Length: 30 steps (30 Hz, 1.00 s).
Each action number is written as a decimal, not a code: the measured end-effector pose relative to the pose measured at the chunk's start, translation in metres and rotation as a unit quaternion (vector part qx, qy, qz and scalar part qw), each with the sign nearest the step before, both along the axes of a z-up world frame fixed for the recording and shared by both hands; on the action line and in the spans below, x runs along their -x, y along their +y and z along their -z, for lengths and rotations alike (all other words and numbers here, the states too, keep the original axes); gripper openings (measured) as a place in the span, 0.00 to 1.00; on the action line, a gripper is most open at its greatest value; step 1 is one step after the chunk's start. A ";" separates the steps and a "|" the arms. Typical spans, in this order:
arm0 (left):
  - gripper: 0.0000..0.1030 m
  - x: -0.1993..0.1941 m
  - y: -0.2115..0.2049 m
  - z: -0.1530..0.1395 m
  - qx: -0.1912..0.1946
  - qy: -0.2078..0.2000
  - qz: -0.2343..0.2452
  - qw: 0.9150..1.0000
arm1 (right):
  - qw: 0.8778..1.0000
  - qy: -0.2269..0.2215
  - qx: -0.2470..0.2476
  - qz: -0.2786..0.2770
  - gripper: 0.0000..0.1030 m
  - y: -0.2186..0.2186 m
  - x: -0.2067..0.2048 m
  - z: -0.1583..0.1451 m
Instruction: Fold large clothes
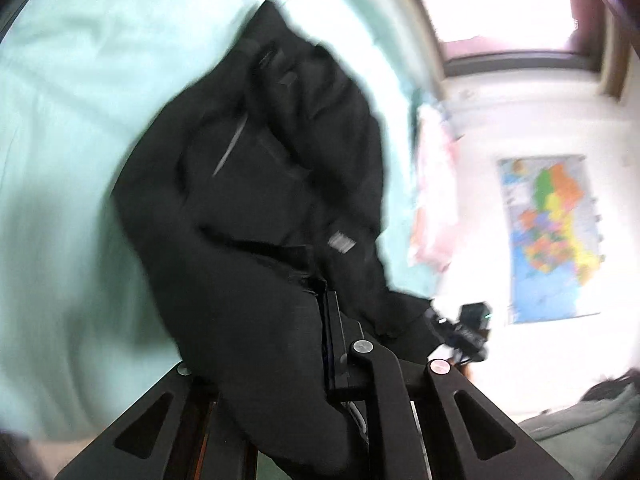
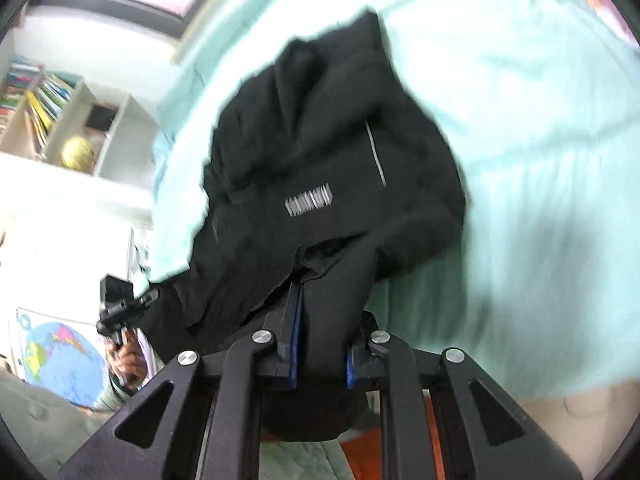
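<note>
A large black jacket (image 1: pixel 260 184) with a grey zip line and a small grey striped logo hangs over a mint-green bed sheet (image 1: pixel 72 128). My left gripper (image 1: pixel 316 300) is shut on its black fabric, which drapes over the fingers. In the right wrist view the jacket (image 2: pixel 320 168) hangs the same way, and my right gripper (image 2: pixel 316 280) is shut on a fold of it between blue-padded fingers (image 2: pixel 297 320). The other gripper shows in each view, at the jacket's edge (image 1: pixel 468 332) (image 2: pixel 120 308). Both views are blurred.
A coloured wall map (image 1: pixel 552 236) hangs on the white wall, under a window (image 1: pixel 500 8). A white bookshelf with books and a yellow ball (image 2: pixel 76 152) stands at the left. A round world map (image 2: pixel 56 356) and a grey-green cushion (image 2: pixel 36 420) lie low left.
</note>
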State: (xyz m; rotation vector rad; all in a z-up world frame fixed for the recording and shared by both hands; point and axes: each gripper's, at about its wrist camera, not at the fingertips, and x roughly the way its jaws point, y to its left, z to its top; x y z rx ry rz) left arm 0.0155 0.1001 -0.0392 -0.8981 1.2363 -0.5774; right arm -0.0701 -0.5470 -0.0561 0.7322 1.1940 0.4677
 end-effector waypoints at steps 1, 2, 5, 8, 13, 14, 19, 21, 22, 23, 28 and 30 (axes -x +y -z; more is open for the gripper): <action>0.10 -0.007 0.006 -0.009 0.010 -0.012 -0.007 1.000 | 1.000 -0.012 -0.007 0.007 0.20 -0.004 -0.008 -0.008; 0.10 -0.016 0.011 -0.018 0.019 -0.024 -0.016 0.999 | 1.000 -0.020 -0.010 0.012 0.20 -0.007 -0.015 -0.013; 0.11 -0.040 0.028 -0.037 0.034 -0.048 -0.031 0.998 | 0.998 -0.048 -0.026 0.033 0.20 -0.012 -0.040 -0.035; 0.12 -0.066 0.037 -0.053 0.027 -0.064 -0.032 0.997 | 0.996 -0.074 -0.032 0.047 0.20 -0.015 -0.061 -0.053; 0.13 -0.116 0.033 -0.074 0.018 -0.088 -0.028 0.996 | 0.994 -0.099 -0.014 0.053 0.20 -0.018 -0.112 -0.076; 0.14 -0.127 0.033 -0.078 0.018 -0.093 -0.029 0.995 | 0.993 -0.099 -0.010 0.056 0.20 -0.019 -0.122 -0.078; 0.14 -0.186 0.020 -0.095 0.004 -0.118 -0.038 0.992 | 0.991 -0.099 0.016 0.087 0.20 -0.022 -0.181 -0.088; 0.14 -0.213 0.014 -0.093 -0.013 -0.119 -0.042 0.992 | 0.990 -0.096 0.025 0.096 0.20 -0.022 -0.206 -0.088; 0.14 -0.227 0.010 -0.089 -0.024 -0.115 -0.044 0.992 | 0.990 -0.091 0.032 0.099 0.20 -0.021 -0.221 -0.085; 0.14 -0.240 0.008 -0.083 -0.033 -0.109 -0.046 0.992 | 0.990 -0.086 0.037 0.101 0.21 -0.019 -0.234 -0.081; 0.15 -0.306 -0.005 -0.035 -0.070 -0.067 -0.055 0.994 | 0.990 -0.035 0.081 0.107 0.21 -0.003 -0.303 -0.038; 0.15 -0.329 -0.010 -0.007 -0.085 -0.042 -0.056 0.994 | 0.989 -0.008 0.091 0.113 0.21 0.001 -0.325 -0.012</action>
